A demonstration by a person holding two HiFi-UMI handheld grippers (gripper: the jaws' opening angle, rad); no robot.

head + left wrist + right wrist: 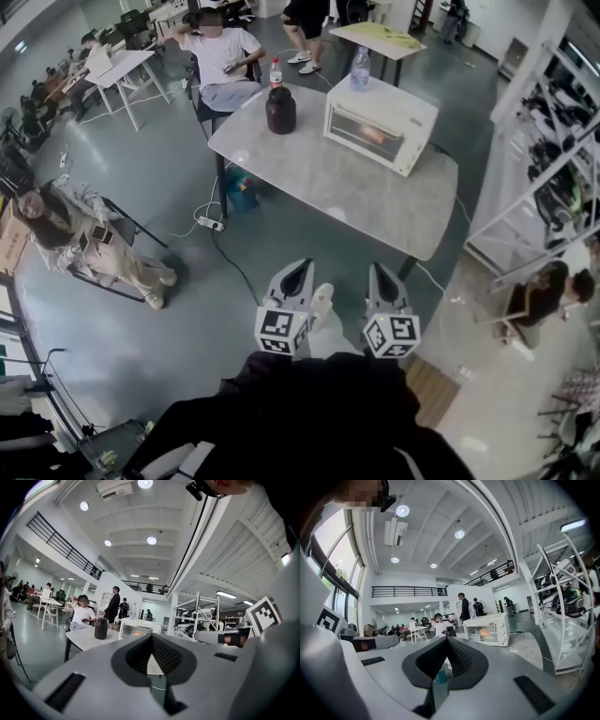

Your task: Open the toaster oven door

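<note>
Head view: I stand back from the table (309,178), and the reach has not begun.
The table lies well ahead of my fingertips. On its far right part sits the toaster oven (380,124), ahead and a little right of both grippers, with its glass door (364,136) closed and facing me. Something orange shows behind the glass, but I cannot make out the handle from here. My left gripper (300,266) and right gripper (378,270) hang side by side, low and close to my body. Each one's own view shows its fingers pressed together at the tips with nothing between them. I judge this the approach step. Next I need to carry one gripper forward to the door's top edge and spread its fingers to take the handle.
</note>
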